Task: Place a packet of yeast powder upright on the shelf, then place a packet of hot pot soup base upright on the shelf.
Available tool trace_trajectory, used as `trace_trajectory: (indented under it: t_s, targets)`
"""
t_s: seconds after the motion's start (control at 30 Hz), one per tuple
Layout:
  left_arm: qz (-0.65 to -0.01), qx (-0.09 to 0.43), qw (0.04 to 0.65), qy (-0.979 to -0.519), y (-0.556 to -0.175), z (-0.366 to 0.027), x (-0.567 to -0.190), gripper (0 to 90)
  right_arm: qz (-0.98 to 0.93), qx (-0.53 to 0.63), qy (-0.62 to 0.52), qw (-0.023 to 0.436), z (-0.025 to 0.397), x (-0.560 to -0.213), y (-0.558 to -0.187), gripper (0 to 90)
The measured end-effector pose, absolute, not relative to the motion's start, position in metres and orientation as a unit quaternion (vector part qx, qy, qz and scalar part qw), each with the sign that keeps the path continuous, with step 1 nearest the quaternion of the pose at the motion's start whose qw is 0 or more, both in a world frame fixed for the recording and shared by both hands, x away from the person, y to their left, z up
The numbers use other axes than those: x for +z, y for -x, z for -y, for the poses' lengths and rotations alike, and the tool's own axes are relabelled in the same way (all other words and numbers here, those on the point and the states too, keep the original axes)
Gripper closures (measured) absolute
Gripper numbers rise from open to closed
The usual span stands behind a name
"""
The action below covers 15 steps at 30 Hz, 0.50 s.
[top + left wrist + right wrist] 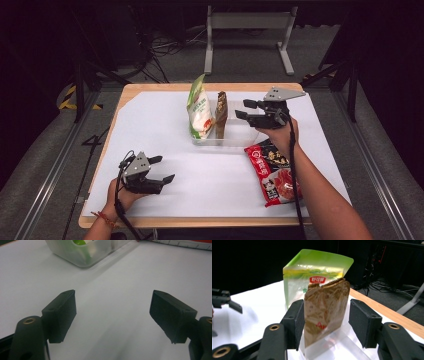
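Note:
A clear plastic bin stands mid-table with two pouches upright in it: a green and white pouch and a brown pouch to its right. My right gripper hovers just right of the brown pouch, open. In the right gripper view the brown pouch stands between the spread jaws of that gripper, with the green pouch behind it. My left gripper rests low at the front left, open and empty. The left gripper view has its jaws wide over bare white table.
A red snack packet lies flat on the white sheet right of centre, partly under the right forearm. The bin's corner and the red packet's edge show beyond the left jaws. A wooden table edge borders the far side.

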State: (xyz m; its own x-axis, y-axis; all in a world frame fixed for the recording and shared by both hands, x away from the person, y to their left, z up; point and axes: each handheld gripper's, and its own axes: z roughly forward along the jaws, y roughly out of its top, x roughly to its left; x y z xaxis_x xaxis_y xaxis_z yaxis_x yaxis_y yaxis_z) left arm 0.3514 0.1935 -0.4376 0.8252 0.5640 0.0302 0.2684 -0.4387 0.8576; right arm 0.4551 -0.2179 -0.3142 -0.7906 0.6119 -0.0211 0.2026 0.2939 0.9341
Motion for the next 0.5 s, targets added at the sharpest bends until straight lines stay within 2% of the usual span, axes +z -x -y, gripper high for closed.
trace_trajectory:
  t_s: [0.2, 0.5]
  targets:
    - [-0.250, 0.158, 0.461, -0.837, -0.353, -0.191, -0.439, 22.2, -0.793, 0.511, -0.263, 0.203, 0.244, -0.321, -0.436, 46.8]
    - [-0.257, 0.160, 0.456, -0.837, -0.354, -0.192, -0.440, 22.2, -0.802, 0.485, -0.275, 0.216, 0.288, -0.340, -0.409, 57.3]
